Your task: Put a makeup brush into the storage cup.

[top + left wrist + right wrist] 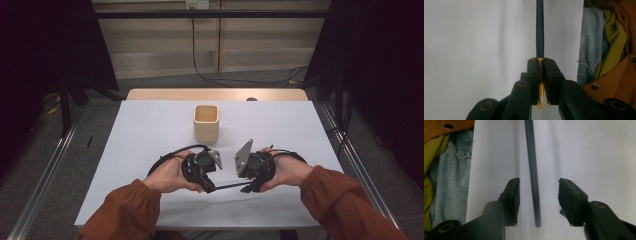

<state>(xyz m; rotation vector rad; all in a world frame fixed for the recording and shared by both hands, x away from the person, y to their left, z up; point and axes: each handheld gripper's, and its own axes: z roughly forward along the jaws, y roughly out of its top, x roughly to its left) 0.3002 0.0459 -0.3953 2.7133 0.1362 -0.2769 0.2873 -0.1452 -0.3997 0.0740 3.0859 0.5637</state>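
Above the white desk [150, 130], a dark pencil [539, 30] is clamped at its gold end by the left claw [540, 62] and presented between the released right claw [538, 192], which must be clenched next for handover.

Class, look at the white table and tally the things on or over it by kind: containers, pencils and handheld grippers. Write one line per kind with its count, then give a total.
Containers: 1, the wooden cup
Pencils: 1, the dark pencil, its gold end clamped in the left gripper
Grippers: 2, the left gripper and the right gripper, whose jaws stand apart on either side of the pencil
Total: 4
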